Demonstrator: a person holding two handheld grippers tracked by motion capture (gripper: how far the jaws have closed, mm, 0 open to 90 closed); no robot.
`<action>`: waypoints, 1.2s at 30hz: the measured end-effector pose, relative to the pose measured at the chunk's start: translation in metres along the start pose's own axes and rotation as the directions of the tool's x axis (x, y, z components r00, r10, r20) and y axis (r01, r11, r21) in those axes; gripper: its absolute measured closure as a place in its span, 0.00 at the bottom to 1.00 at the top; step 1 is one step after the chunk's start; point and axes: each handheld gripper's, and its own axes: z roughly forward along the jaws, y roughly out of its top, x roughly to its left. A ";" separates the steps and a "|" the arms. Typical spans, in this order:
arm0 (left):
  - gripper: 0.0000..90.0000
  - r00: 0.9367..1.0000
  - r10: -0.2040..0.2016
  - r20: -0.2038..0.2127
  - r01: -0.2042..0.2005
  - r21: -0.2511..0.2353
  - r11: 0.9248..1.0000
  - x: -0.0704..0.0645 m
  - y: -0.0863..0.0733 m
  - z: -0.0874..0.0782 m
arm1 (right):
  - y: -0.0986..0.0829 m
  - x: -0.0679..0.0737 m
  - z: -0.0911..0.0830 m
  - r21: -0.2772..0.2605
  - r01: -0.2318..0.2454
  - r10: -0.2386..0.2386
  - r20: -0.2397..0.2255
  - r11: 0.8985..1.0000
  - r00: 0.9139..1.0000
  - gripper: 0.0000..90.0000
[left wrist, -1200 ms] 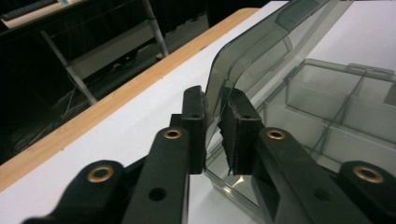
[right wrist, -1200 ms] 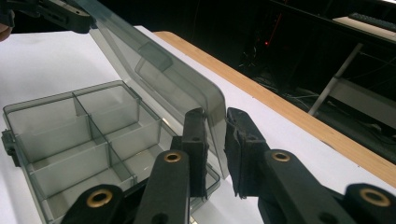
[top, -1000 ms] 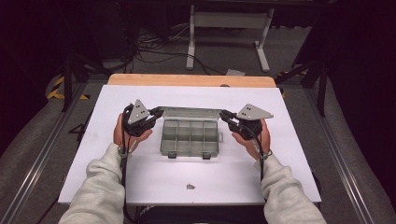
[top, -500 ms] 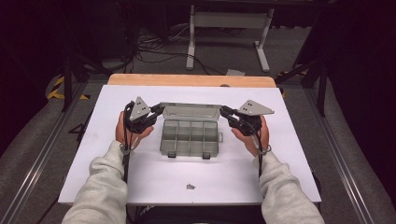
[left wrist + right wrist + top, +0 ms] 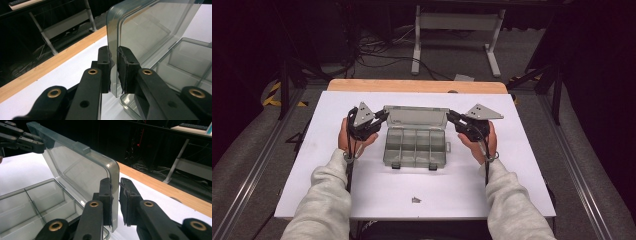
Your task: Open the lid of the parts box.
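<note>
Box, clear grey plastic with divided compartments, sits mid-table between the two hands, its lid raised on the far side. Left gripper meets the lid's left edge; in the left gripper view that edge stands between the two pads, the jaws nearly closed on it, with a thin gap on one side. Right gripper meets the lid's right edge; in the right gripper view the lid corner lies against one pad, the other pad just apart. A small dark scrap lies near the table's front edge, well apart from the box.
</note>
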 end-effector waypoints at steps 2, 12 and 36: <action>0.89 1.000 -0.002 -0.003 0.002 0.005 1.000 0.001 0.000 0.001 | -0.001 -0.001 0.002 0.000 -0.006 0.006 0.001 1.000 1.000 0.90; 0.89 1.000 -0.021 -0.009 0.021 0.010 1.000 0.002 -0.004 0.008 | -0.010 -0.004 0.013 0.019 -0.038 0.038 0.010 0.999 0.999 0.90; 0.90 0.998 -0.053 -0.016 0.053 0.047 0.997 0.002 -0.015 0.020 | -0.026 -0.001 0.024 -0.005 -0.121 0.121 0.054 0.993 0.991 0.91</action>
